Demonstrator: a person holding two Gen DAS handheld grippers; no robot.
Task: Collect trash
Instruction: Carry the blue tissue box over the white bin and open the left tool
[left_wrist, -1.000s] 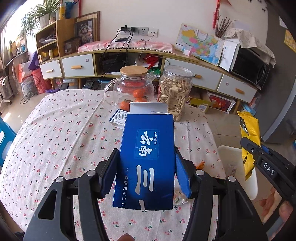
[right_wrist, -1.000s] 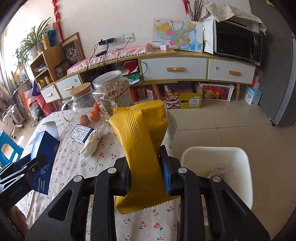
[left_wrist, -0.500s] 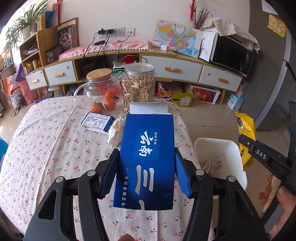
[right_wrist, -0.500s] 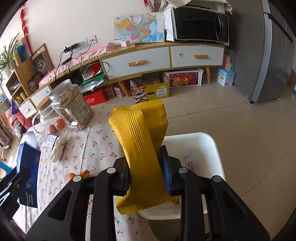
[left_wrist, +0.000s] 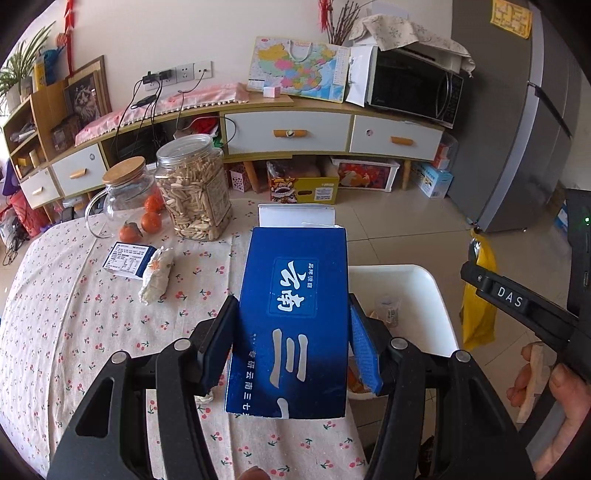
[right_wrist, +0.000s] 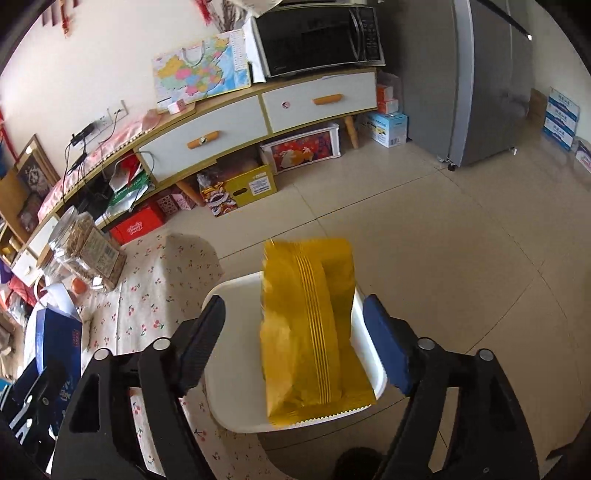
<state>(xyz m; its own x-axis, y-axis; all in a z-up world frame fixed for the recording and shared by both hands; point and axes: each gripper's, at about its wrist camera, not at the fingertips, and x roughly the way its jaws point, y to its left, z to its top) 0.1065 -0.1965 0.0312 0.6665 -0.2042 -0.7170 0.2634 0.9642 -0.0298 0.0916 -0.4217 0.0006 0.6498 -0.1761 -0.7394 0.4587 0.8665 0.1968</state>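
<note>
Dropping the yellow wrapper (right_wrist: 310, 325) cleanly means keeping the right gripper (right_wrist: 295, 339), jaws opening and clear of it, centred over the white bin (right_wrist: 236, 398) at lower centre, while the left gripper (left_wrist: 291, 345) clamps the blue box (left_wrist: 295, 317)

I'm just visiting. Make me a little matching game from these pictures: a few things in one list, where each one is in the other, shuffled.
Things:
1. blue box
2. yellow wrapper
3. jar of seeds
4. crumpled tissue

Places:
a. lying on the flowered tablecloth
b. loose between the right gripper's opening jaws, over the white bin
c. clamped in the left gripper
d. standing beside the glass jug

Pairs: 1-c, 2-b, 3-d, 4-a
</note>
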